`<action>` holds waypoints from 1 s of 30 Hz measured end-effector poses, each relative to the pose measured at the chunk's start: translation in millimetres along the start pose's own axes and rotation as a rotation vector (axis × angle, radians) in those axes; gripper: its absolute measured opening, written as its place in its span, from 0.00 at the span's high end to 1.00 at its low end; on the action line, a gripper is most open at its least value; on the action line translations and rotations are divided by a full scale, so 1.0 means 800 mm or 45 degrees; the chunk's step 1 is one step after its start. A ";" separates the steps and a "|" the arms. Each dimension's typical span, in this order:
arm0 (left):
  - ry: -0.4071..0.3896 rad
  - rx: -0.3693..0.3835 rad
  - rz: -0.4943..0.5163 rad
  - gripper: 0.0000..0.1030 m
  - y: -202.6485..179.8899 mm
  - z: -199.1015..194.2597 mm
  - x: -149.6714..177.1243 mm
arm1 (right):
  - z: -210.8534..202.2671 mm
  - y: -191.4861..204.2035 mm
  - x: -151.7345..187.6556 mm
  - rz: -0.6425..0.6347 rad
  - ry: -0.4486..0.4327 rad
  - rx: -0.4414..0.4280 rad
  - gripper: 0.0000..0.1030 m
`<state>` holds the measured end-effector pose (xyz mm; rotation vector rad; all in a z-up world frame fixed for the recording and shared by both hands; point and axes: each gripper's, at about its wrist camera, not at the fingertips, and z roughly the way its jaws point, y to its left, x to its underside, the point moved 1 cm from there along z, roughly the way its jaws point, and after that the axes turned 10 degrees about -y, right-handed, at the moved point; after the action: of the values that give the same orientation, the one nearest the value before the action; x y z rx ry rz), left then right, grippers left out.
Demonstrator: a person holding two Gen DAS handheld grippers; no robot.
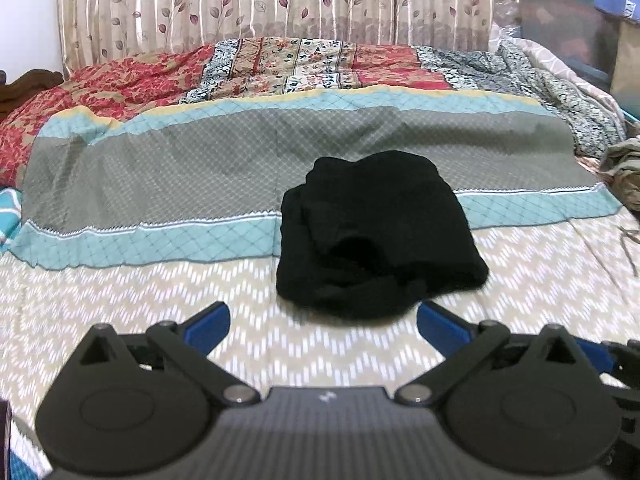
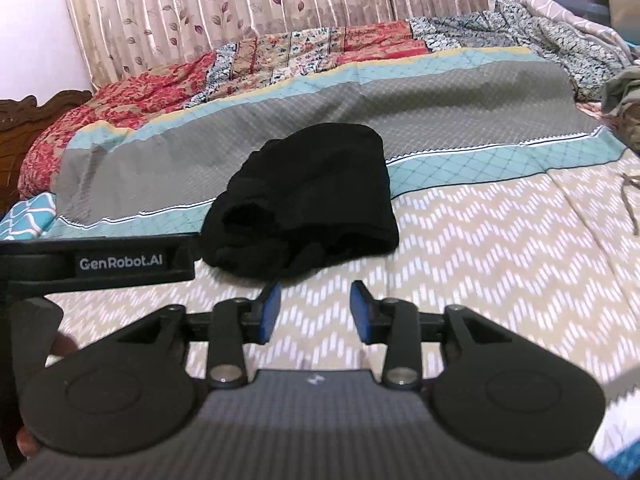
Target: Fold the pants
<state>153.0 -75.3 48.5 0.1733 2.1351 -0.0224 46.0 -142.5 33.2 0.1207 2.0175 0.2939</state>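
The black pants [image 1: 376,236] are seen bunched in a folded heap on the bed [image 1: 120,320], lying across the edge of a grey and teal sheet [image 1: 160,168], just ahead of both tongs and apart from them. The left tongs [image 1: 322,322] are spread wide and nothing is held. The right tongs [image 2: 315,312] are parted less widely, with nothing pinched between the blue pads [image 2: 270,312]. A lidded storage bin [image 1: 560,20] is seen at the far right; its contents cannot be told.

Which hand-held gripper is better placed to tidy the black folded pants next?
Probably the left hand-held gripper: its jaws stand wide, empty, facing the black folded pants. The right hand-held gripper is narrower, pants off-centre.
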 end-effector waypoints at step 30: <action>-0.095 -0.013 -0.073 0.00 0.022 -0.170 0.088 | -0.136 0.023 0.070 0.177 0.015 -0.044 0.11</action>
<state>4.2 -38.3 64.2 0.1035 2.0647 -0.0509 -77.2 -130.0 35.8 0.2387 2.0185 0.4181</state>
